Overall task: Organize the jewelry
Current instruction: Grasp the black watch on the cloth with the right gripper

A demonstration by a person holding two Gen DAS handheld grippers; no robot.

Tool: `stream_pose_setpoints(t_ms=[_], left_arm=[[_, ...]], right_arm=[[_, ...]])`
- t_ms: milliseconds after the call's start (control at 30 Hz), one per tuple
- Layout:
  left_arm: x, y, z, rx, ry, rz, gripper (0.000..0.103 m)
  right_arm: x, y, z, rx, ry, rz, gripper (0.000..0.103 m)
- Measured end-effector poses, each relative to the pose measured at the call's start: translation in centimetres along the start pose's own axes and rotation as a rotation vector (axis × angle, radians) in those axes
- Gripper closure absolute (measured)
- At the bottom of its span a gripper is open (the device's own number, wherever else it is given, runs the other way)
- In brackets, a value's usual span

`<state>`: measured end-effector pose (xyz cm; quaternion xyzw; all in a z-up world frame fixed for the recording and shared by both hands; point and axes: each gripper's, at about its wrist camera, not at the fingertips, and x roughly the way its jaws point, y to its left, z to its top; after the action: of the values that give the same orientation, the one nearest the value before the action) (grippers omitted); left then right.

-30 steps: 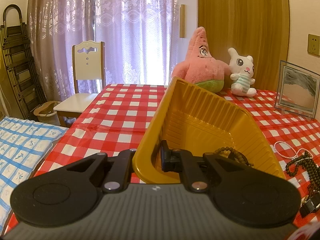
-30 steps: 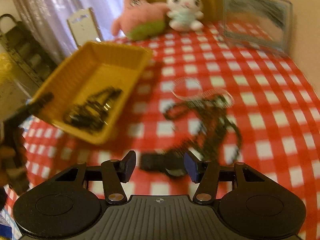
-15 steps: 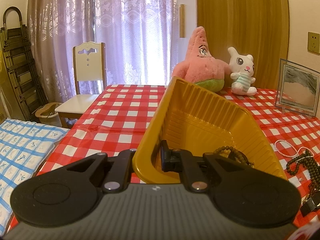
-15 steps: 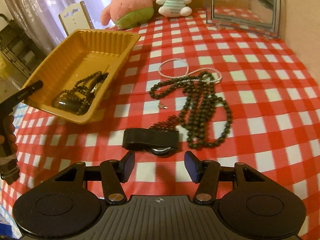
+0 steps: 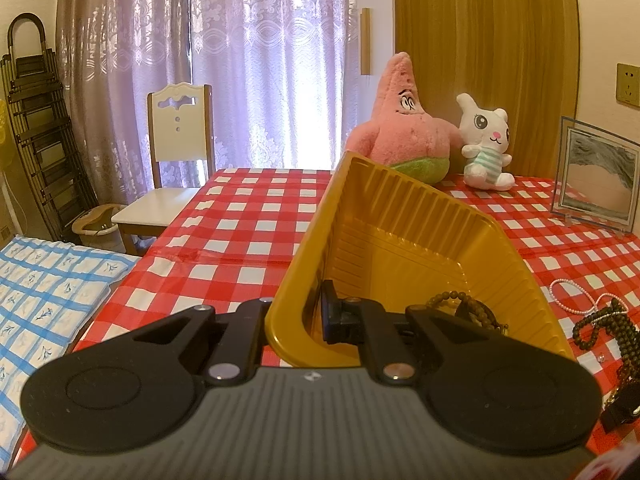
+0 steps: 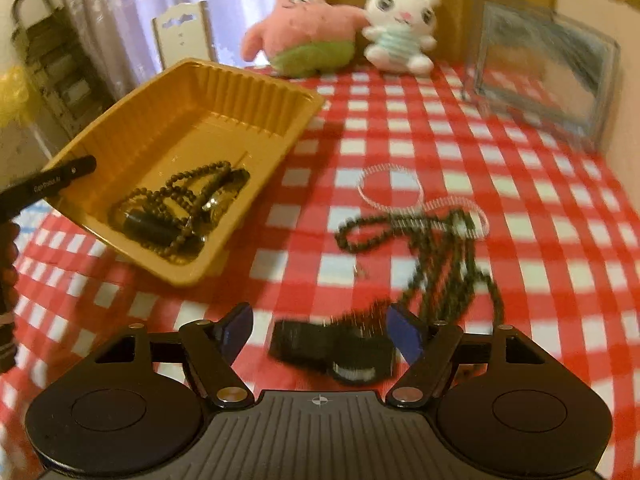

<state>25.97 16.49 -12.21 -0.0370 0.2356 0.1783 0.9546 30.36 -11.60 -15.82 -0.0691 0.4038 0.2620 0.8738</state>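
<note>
My left gripper (image 5: 298, 320) is shut on the near rim of the yellow tray (image 5: 404, 240), holding it tilted above the checked tablecloth. In the tray (image 6: 192, 120) lie dark bead strings and a watch (image 6: 180, 208). My right gripper (image 6: 320, 330) hovers low over a black watch (image 6: 336, 350) on the cloth; its jaws are opening and the watch lies between them untouched. Beyond it lie a long dark bead necklace (image 6: 448, 264) and a white pearl strand (image 6: 400, 196). The left gripper's finger (image 6: 48, 180) shows at the tray's corner.
A pink star plush (image 5: 404, 128) and a white bunny plush (image 5: 484, 144) sit at the table's far edge beside a glass picture frame (image 5: 596, 184). A chair (image 5: 172, 168) stands left of the table, with a blue checked mat (image 5: 44, 292) near it.
My right gripper moved down and closer over the black watch, rolling a little, and its jaws spread wider. The left gripper and the tray kept still.
</note>
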Motion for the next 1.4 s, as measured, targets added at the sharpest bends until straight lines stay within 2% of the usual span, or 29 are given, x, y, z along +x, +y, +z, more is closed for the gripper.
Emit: stream_pose_setpoints(t_ms=[33,100,200,433,567,667,733,767,800,1000,1033,1100,1200,1300,1333,1367,1400], left_arm=[[0.1,-0.1,0.1,0.0,0.0,0.0,0.094],[0.0,-0.1,0.0,0.0,0.001,-0.001,0.094],[-0.1,-0.1,-0.1,0.001,0.0,-0.001,0.094],[-0.4,-0.1,0.0,-0.001,0.001,-0.002,0.094],[-0.2,-0.1,0.1,0.002,0.002,-0.005,0.094],[-0.4,-0.1,0.0,0.002,0.003,-0.004,0.094],[-0.3,-0.3,0.1,0.003,0.003,-0.004,0.094],[-0.4,-0.2,0.0,0.003,0.004,-0.005,0.094],[-0.4,-0.3,0.0,0.004,0.005,-0.005,0.094],[-0.4,-0.8,0.0,0.014,0.006,-0.007,0.094],[-0.5,-0.9,-0.1,0.016,0.005,-0.007,0.094],[-0.5,-0.9,-0.1,0.016,0.006,-0.008,0.094],[-0.6,-1.0,-0.1,0.019,0.004,-0.01,0.094],[-0.7,-1.2,-0.1,0.023,0.001,-0.014,0.094],[-0.7,-1.2,0.0,0.022,0.001,-0.016,0.094],[-0.7,-1.2,-0.1,0.022,0.001,-0.016,0.094],[-0.7,-1.2,-0.1,0.022,0.001,-0.017,0.094]], right_arm=[[0.3,0.2,0.1,-0.017,0.001,0.003,0.035],[1.1,0.5,0.2,-0.054,0.028,0.026,0.052],[1.7,0.9,-0.2,-0.124,0.086,0.033,0.062],[-0.7,1.6,-2.6,-0.293,0.169,0.099,0.065],[-2.5,1.3,-4.6,-0.298,0.191,0.082,0.065],[-3.8,0.7,-5.4,-0.219,0.203,0.032,0.062],[-4.6,0.3,-5.8,-0.146,0.2,-0.011,0.052],[-4.9,0.0,-5.9,-0.105,0.196,-0.02,0.043],[-5.3,-0.4,-6.1,-0.039,0.185,-0.024,0.04],[-4.9,-4.0,-6.2,0.43,0.164,0.074,0.041],[-4.8,-4.5,-6.3,0.487,0.152,0.088,0.044],[-4.2,-5.4,-6.5,0.585,0.156,0.116,0.064],[-3.7,-6.2,-7.0,0.68,0.147,0.144,0.075],[-3.8,-6.0,-6.7,0.671,0.131,0.148,0.085],[-4.0,-5.7,-6.4,0.637,0.125,0.135,0.086],[-4.2,-5.3,-5.9,0.59,0.112,0.126,0.093],[-4.2,-4.8,-5.7,0.54,0.103,0.118,0.095]])
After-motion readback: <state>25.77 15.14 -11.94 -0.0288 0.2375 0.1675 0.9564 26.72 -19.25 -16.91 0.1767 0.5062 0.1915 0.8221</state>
